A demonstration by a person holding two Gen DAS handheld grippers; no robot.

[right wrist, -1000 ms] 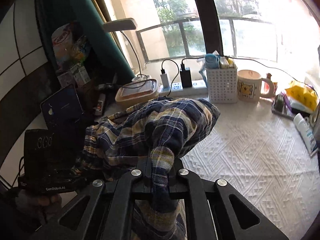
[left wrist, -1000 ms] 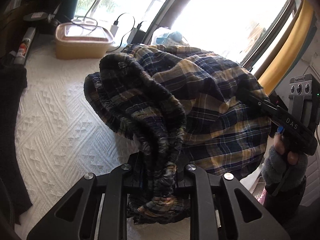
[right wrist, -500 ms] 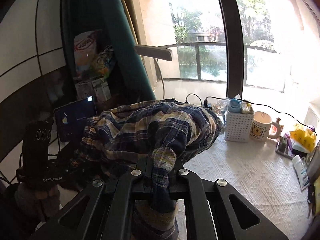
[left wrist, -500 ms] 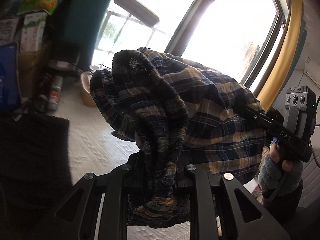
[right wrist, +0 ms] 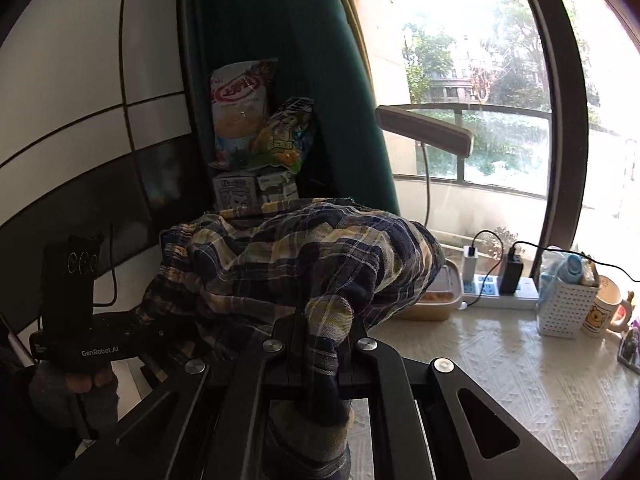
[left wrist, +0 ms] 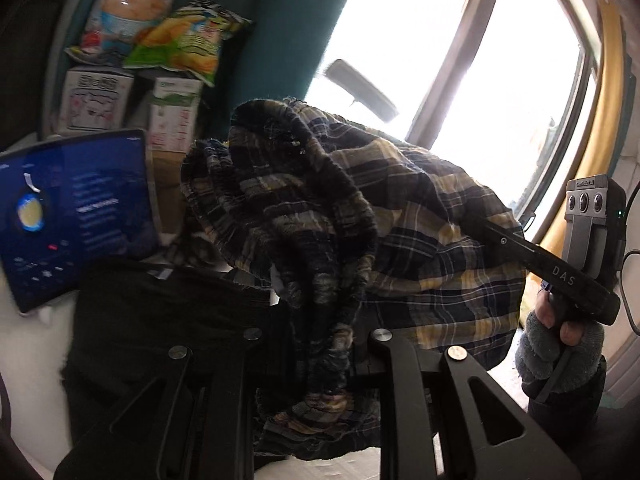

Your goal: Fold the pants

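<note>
Plaid pants (left wrist: 420, 248) — crinkled woven cotton, navy and yellow, bunched in the air between your grippers and hiding the table behind. Left gripper (left wrist: 320, 344) pinches the gathered elastic waistband; right gripper (right wrist: 320, 344) is clamped tight on a fabric fold. White perforated basket (right wrist: 568, 308) — contents blurred.

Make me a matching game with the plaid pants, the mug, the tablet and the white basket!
Things:
1. pants
2. mug
3. tablet
4. basket

States:
A. screen lit blue
B. held up by both grippers
C. bear picture on it
D. full of small holes

Pairs: 1-B, 2-C, 3-A, 4-D
</note>
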